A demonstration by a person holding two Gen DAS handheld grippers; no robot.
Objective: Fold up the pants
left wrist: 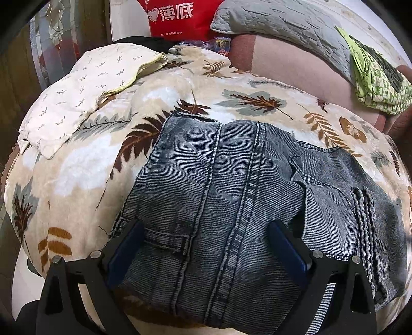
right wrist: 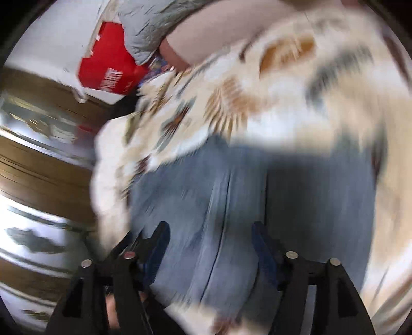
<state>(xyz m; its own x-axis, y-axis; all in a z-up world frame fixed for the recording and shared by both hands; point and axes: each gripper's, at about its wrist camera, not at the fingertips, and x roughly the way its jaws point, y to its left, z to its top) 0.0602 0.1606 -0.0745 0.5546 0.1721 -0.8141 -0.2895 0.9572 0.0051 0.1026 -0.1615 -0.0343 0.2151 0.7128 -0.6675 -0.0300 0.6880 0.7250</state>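
Faded blue-grey denim pants (left wrist: 231, 195), folded into a thick stack with seams running lengthwise, are lying on a cream plush blanket printed with brown and grey leaves (left wrist: 85, 165), which is covering the bed. The left gripper (left wrist: 206, 247) is hovering low over the near end of the stack, its black fingers with blue pads (left wrist: 123, 252) spread wide to either side of the denim, gripping nothing. A white pillowcase with small twig marks (left wrist: 77, 87) is resting on the blanket to the left. Beyond it a red bag with white lettering (left wrist: 177, 18) is leaning against the wall, next to a grey quilted pillow (left wrist: 278, 23); a green patterned cloth (left wrist: 376, 80) is sitting at the far right.

The right wrist view is badly motion-blurred. The right gripper (right wrist: 209, 247) is likewise spread apart above the pants (right wrist: 231, 206), clasping nothing. The blanket (right wrist: 296, 103) is filling the upper right, wooden boards (right wrist: 38, 165) are showing at the left, and the red bag (right wrist: 108, 69) is sitting above them.
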